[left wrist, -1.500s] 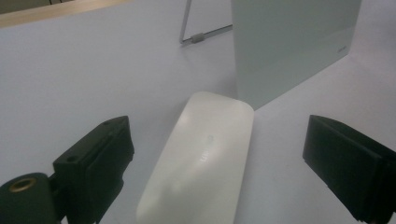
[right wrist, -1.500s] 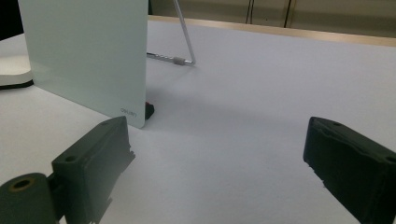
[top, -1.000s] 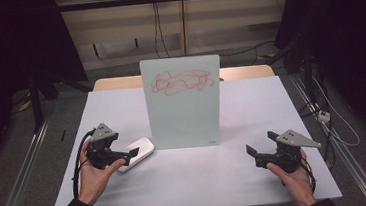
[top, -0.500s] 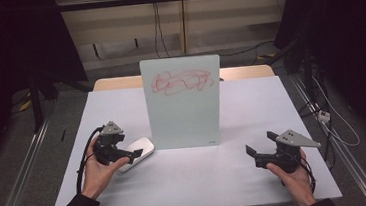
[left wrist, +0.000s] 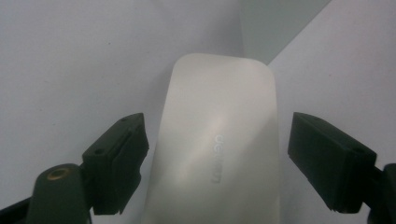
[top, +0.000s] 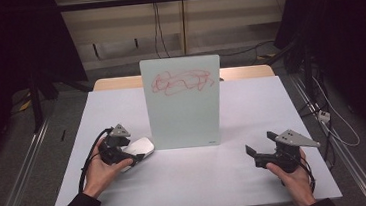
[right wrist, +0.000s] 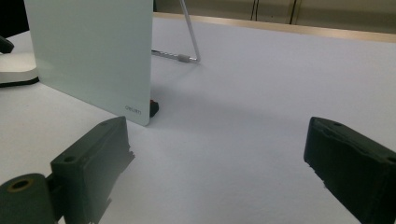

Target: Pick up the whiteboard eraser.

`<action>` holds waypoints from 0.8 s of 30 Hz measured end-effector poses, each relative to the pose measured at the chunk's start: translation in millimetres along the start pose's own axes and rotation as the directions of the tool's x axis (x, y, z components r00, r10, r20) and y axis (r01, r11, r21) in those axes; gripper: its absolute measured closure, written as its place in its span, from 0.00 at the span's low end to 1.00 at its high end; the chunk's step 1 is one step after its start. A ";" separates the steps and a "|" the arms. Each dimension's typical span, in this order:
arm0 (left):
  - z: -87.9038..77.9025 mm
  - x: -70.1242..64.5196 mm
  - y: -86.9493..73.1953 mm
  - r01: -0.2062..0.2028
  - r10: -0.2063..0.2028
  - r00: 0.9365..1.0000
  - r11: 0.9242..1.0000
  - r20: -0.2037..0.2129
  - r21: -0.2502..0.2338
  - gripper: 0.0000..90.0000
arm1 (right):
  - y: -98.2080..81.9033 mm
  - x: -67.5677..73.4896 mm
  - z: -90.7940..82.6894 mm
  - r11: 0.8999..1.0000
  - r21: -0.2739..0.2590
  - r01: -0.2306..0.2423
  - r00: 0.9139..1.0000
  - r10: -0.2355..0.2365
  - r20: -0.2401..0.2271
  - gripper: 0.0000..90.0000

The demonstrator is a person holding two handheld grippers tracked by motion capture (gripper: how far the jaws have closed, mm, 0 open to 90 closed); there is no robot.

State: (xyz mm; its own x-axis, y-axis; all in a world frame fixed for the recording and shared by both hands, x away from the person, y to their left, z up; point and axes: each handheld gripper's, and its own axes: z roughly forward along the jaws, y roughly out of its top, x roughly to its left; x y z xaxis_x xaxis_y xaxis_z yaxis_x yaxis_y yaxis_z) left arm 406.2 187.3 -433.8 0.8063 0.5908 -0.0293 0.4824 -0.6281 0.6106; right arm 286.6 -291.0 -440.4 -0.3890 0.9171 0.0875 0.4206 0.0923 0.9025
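From my seat, the white table sits in a dark room. At left, my left gripper has been closing around the white eraser, pads not yet touching. The upright whiteboard stands mid-table; at right my right gripper hangs spread, empty.

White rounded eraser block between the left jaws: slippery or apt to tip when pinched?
The white rounded eraser block looks smooth and glossy, so the left gripper, whose jaws have just been closing around it, may slip on its curved sides. It lies low and flat on the white table, so tipping seems unlikely. Probably rigid and light.
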 end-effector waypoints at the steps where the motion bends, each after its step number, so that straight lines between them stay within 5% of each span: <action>1: 2.2 -1.6 0.3 -0.008 0.008 1.000 1.000 0.005 0.007 0.23 | 0.0 0.1 0.3 1.000 0.000 -0.002 1.000 0.002 -0.003 0.07; 9: 9.6 -2.9 1.3 -0.046 0.046 0.999 0.998 -0.015 0.040 0.32 | 0.6 1.6 0.1 1.000 -0.003 0.012 1.000 -0.012 -0.009 0.07; 24: 8.9 -3.2 -0.6 -0.076 0.077 0.997 0.995 -0.017 0.060 0.33 | 0.6 1.5 0.3 1.000 0.000 0.009 1.000 -0.009 -0.008 0.07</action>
State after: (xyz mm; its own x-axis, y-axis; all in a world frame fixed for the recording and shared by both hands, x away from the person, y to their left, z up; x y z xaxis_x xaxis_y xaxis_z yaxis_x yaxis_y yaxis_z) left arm 406.4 181.2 -441.1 0.8352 0.5491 0.0318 0.4392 -0.7006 0.5623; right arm 286.6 -289.4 -439.9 -0.3994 0.9130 0.0827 0.4169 0.1005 0.9034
